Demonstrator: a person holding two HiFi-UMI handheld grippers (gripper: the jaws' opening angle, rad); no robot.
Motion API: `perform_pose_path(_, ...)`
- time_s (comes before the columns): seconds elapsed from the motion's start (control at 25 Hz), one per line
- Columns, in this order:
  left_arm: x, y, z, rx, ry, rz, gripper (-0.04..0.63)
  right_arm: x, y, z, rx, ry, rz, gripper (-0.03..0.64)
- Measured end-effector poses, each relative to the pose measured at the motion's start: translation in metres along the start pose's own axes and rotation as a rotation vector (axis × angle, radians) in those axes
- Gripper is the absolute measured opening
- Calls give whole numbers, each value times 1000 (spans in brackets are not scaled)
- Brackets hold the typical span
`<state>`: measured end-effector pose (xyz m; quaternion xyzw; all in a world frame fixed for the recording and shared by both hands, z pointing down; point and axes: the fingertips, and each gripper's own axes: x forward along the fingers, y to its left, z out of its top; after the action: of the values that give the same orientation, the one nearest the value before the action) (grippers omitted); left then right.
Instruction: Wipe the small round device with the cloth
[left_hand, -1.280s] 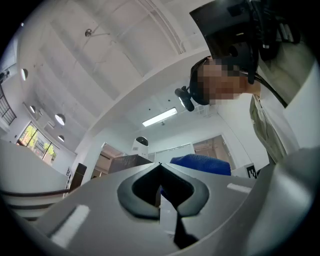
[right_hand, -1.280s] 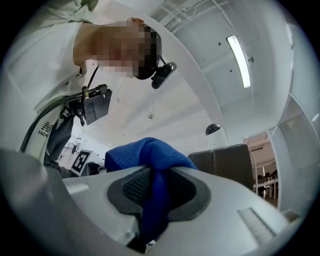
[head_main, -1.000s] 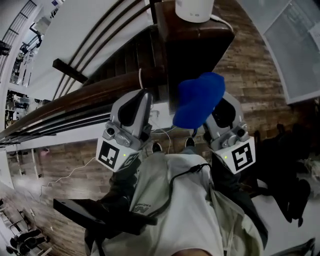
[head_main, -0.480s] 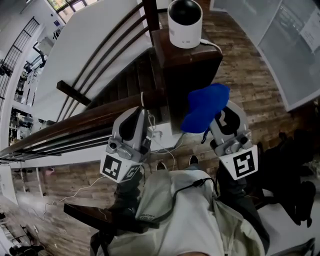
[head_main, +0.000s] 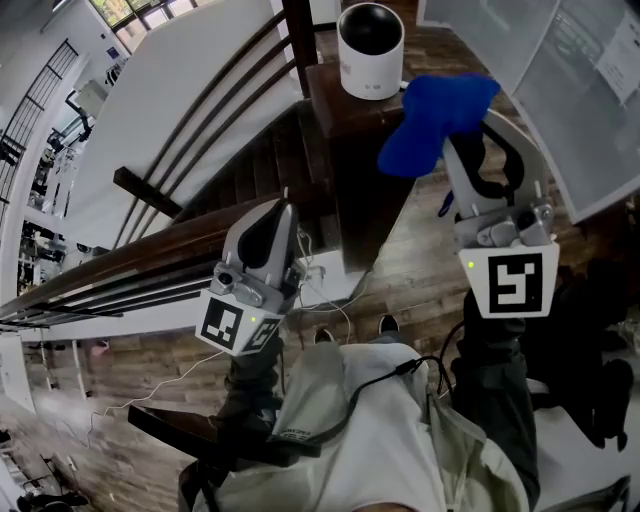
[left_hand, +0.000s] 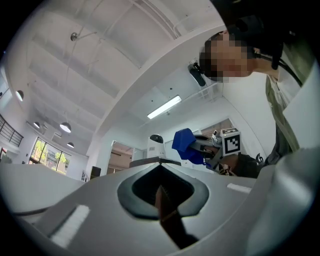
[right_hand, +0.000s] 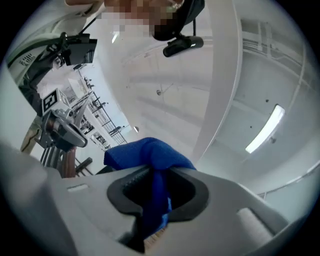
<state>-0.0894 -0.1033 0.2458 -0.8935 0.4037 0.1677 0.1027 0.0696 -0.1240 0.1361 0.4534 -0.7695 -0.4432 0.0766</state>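
The small round device (head_main: 370, 38), a white cylinder with a black domed top, stands on a dark wooden post top (head_main: 345, 95) at the head view's upper middle. My right gripper (head_main: 470, 125) is shut on a blue cloth (head_main: 435, 118), which hangs bunched just right of the device and a little nearer to me, apart from it. The right gripper view shows the cloth (right_hand: 147, 160) pinched between the jaws. My left gripper (head_main: 283, 208) is lower left, over the wooden railing, shut and empty. In the left gripper view the device (left_hand: 156, 142) and cloth (left_hand: 186, 145) appear beyond the closed jaws.
A white cable (head_main: 428, 40) leaves the device's right side. Dark wooden handrails (head_main: 150, 235) run diagonally left of the post, with a stairwell below. A wood-plank floor (head_main: 420, 270) and loose white cords (head_main: 330, 290) lie beneath. The person's light jacket (head_main: 370, 430) fills the bottom.
My right gripper has risen and moved forward with the blue cloth, from beside the post up to the device's level. The left gripper has stayed about where it was.
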Motion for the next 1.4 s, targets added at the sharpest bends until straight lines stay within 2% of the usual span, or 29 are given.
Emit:
perform_pose_path(0.12, 19, 9, 14, 24, 28, -17, 4, 31, -23, 14, -84, 10, -15, 78)
perform_pose_path(0.24, 45, 11, 32, 71, 63, -50, 5, 55, -42, 22, -95, 35, -30, 77)
perform_pose_path(0.4, 76, 13, 58, 103, 29, -71, 5, 77, -47, 8, -161, 156, -18, 77)
perform_pose_path(0.68, 102, 15, 76, 107, -13, -88, 5, 80, -9, -8, -291, 235, 49, 72)
perform_pose_path(0.76, 105, 15, 79, 100, -24, -89, 5, 69, 10, -16, -324, 270, 103, 71)
perform_pose_path(0.84, 107, 15, 80, 97, -29, -96, 5, 58, 32, -27, -344, 307, 195, 71)
perform_pose_path(0.92, 108, 17, 77, 93, -29, -99, 5, 52, 38, -30, -351, 309, 229, 71)
perform_pose_path(1.08, 108, 27, 68, 82, -21, -92, 4, 66, -12, 10, -376, 187, 108, 71)
perform_pose_path(1.12, 107, 30, 67, 84, -19, -87, 4, 74, -27, 18, -387, 184, 88, 71)
perform_pose_path(1.16, 106, 33, 66, 87, -17, -83, 4, 84, -38, 20, -423, 211, 91, 71)
perform_pose_path(1.24, 105, 37, 61, 82, -13, -82, 4, 105, -43, 14, -540, 292, 151, 71)
perform_pose_path(1.32, 104, 39, 55, 71, -9, -90, 5, 122, -29, 9, -587, 375, 211, 71)
perform_pose_path(1.4, 103, 42, 52, 60, -9, -96, 5, 131, -9, 11, -653, 404, 238, 71)
